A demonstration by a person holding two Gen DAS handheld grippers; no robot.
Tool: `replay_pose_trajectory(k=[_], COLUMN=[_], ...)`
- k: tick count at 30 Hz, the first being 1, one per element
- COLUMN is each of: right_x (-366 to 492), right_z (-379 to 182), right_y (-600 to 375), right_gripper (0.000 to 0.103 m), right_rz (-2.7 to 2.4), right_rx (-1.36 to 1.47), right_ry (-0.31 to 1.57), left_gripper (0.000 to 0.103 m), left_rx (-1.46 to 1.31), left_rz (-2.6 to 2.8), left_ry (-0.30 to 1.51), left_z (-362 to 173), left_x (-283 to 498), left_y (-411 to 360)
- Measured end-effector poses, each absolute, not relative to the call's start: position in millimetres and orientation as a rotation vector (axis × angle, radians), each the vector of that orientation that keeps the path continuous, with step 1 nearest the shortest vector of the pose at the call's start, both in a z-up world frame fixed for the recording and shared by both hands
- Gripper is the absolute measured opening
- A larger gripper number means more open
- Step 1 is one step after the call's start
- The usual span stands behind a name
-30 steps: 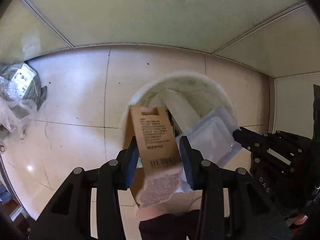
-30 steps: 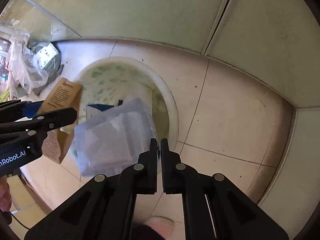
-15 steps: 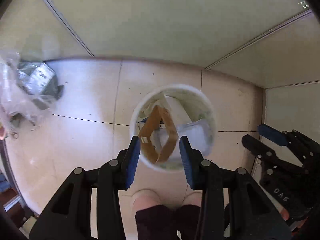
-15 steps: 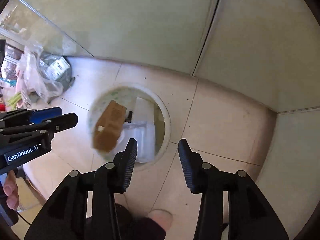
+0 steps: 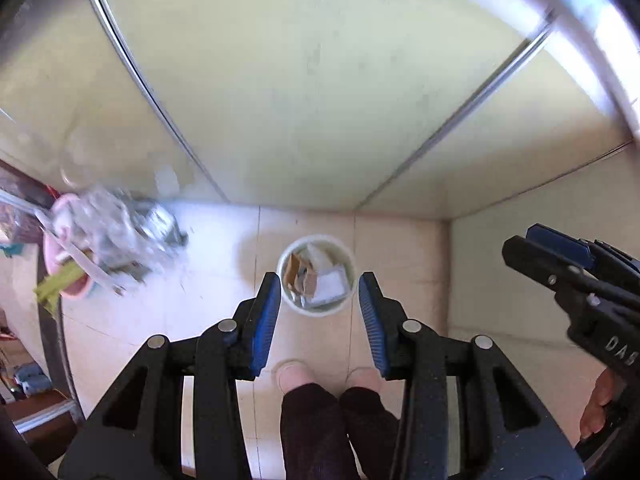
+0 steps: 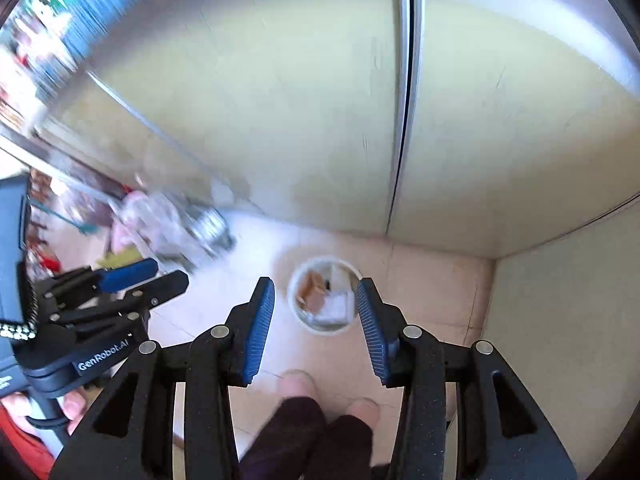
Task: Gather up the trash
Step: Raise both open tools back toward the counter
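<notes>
A round white trash bin [image 5: 347, 300] stands on the tiled floor far below, and shows in the right wrist view [image 6: 296, 312] too. Inside it lie a brown cardboard box [image 5: 298, 276] and a clear plastic package [image 5: 330, 286]; both also show in the right wrist view, the box [image 6: 314, 290] and the package [image 6: 336, 308]. My left gripper [image 5: 318, 280] is open and empty, high above the bin. My right gripper [image 6: 316, 286] is open and empty, also high above it. Each gripper shows in the other's view, the right one [image 5: 548, 254] and the left one [image 6: 160, 276].
A pile of plastic bags and waste with a pink basin [image 5: 100, 240] lies on the floor to the left. Pale cabinet doors [image 6: 320, 100] rise behind the bin, with a side wall [image 6: 560, 340] at right. The person's feet [image 5: 332, 376] stand just before the bin.
Both grippers let go: the box and the plastic package fell into the bin. Both grippers then rose well above it, and the bin looks much smaller.
</notes>
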State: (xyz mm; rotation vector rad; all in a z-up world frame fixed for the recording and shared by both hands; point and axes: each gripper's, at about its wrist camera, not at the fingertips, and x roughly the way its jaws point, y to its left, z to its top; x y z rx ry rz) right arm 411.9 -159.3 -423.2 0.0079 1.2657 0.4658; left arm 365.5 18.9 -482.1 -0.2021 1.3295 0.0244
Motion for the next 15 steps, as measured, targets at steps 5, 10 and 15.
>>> replay_pose_trajectory(k=[5, 10, 15], right_x=[408, 409, 415], right_z=[-313, -235, -175], right_y=[-168, -179, -184], right_gripper=[0.039, 0.039, 0.043], right_rz=[0.443, 0.399, 0.348], right_rx=[0.048, 0.085, 0.125], right_ry=[1.143, 1.031, 0.916], left_gripper=[0.04, 0.04, 0.04], left_rx=[-0.223, -0.197, -0.175], left_rz=[0.014, 0.01, 0.012], left_ry=[1.213, 1.116, 1.014], left_z=[-365, -279, -212], left_x=[369, 380, 389], left_y=[39, 56, 62])
